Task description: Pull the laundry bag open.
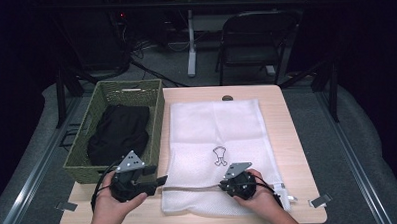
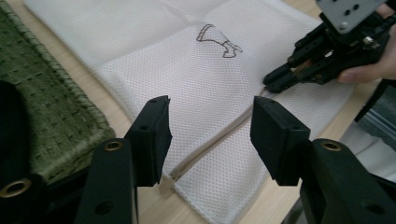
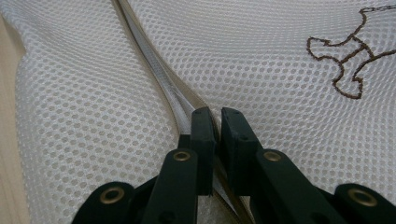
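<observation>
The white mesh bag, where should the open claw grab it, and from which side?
Probably at the near left end of the zipper, where the white mesh bag gapes beside the green basket. That edge looks slightly lifted, so the open left claw could come in low from the left; the right claw pinches the zipper line farther along.

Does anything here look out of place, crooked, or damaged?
Nothing looks damaged or spilled. The white mesh laundry bag lies flat on the table, its zipper partly open near the left gripper. The right gripper pinches the zipper. The black garment sits inside the green woven basket.
</observation>
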Available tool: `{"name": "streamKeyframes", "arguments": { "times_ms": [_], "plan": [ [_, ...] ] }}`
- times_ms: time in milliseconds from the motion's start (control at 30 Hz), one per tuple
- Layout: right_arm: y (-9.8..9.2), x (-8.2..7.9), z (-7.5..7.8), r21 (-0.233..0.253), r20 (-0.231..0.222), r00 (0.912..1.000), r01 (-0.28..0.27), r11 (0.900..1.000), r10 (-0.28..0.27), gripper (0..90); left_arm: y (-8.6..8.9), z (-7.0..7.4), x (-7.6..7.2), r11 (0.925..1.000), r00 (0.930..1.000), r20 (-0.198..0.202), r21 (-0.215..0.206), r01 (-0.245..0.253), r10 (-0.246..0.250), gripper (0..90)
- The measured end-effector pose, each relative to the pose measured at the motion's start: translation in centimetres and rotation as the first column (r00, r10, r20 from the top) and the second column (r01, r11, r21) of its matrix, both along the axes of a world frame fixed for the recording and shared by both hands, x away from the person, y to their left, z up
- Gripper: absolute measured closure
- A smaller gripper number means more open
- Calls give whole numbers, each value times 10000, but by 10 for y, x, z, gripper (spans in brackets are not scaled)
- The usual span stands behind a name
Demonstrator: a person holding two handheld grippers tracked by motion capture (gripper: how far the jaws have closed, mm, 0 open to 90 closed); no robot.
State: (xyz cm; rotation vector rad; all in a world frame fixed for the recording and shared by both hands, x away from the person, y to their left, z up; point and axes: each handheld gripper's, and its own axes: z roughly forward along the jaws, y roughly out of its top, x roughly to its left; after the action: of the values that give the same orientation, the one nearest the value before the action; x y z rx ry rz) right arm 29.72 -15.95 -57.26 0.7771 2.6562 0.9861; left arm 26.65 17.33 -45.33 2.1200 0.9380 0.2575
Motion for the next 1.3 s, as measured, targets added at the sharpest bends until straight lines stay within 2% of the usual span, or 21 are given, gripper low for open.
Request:
{"name": "streamKeyframes", "arguments": {
  "times_ms": [200,400,467,633,733,833,1100,1133,1300],
  "plan": [
    [0,0,0,-9,34,10000,7,10000,-7,834,4,7,16,9995,9994,-194,-103,-293,291,463],
    [0,-1,0,11,47,10000,25,10000,-25,833,9,10,33,9976,9972,-278,118,-688,691,443],
    [0,-1,0,7,52,10000,34,10000,-34,833,11,11,39,9969,9963,-367,37,-780,781,438],
    [0,-1,0,15,72,10000,27,10000,-27,831,20,14,56,9898,9890,-406,39,-1425,1425,432],
    [0,-1,-1,40,75,10000,12,10000,-12,831,26,15,66,9840,9838,-354,339,-1746,1758,432],
    [0,-1,-1,23,77,10000,9,10000,-9,830,29,15,70,9829,9826,-366,377,-1805,1818,432],
    [0,-1,-1,41,77,10000,7,10000,-7,830,44,13,87,9720,9712,-527,485,-2301,2325,434],
    [0,-1,-1,39,74,10000,7,10000,-7,830,46,14,89,9711,9694,-668,518,-2330,2362,437],
    [0,-1,-1,58,62,10000,35,10000,-35,829,54,17,100,9641,9627,-689,661,-2573,2616,438]
  ]
}}
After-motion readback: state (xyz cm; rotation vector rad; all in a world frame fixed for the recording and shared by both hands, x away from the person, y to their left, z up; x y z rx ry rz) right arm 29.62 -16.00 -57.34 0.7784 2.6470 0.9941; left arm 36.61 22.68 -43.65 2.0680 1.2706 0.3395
